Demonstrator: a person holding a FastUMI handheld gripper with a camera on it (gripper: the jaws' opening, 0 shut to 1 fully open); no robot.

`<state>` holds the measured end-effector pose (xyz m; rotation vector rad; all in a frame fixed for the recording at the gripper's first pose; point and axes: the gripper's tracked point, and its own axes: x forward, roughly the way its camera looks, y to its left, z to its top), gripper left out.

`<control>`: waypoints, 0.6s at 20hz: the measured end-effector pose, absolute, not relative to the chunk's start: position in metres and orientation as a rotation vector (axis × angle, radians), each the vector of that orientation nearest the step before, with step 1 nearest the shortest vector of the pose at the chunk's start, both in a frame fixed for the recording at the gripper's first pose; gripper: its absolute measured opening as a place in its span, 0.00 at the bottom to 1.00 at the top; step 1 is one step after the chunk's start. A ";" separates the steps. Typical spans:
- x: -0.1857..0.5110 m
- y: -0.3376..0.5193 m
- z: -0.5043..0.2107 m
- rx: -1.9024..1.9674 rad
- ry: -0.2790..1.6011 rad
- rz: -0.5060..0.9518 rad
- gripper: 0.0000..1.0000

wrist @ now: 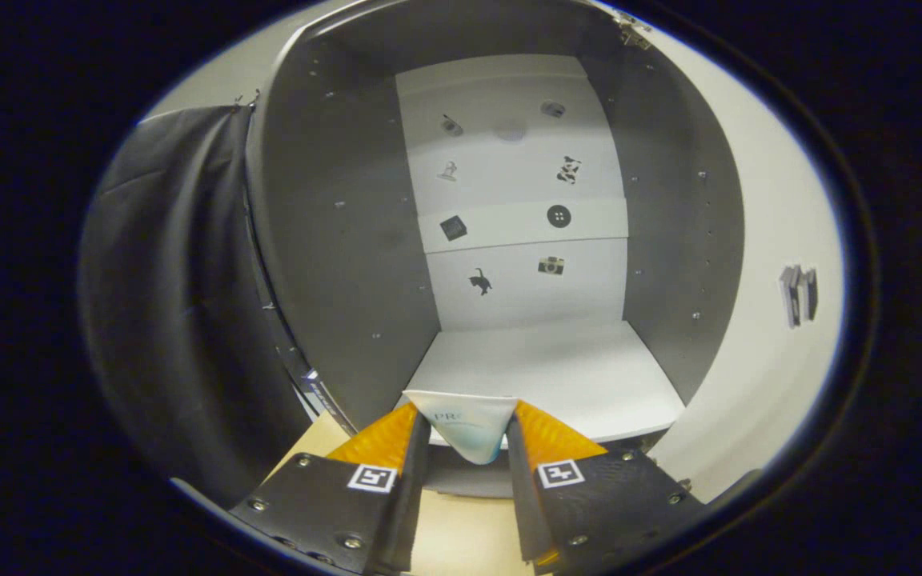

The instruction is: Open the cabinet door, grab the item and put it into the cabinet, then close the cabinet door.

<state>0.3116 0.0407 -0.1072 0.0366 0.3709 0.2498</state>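
White soft tube with pale blue base (467,428), pinched between both gripper (467,438) fingers: dark letters "PR" legible, rest of word cut off by finger.
Square black-and-white fiducial markers (372,478), one on each finger mount: coded pattern, no letters.
White back panel of grey open cabinet (521,200): small black pictograms in two columns — button, camera, cat among them; no text.
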 end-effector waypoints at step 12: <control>0.374 0.030 -0.139 0.040 0.552 0.196 0.50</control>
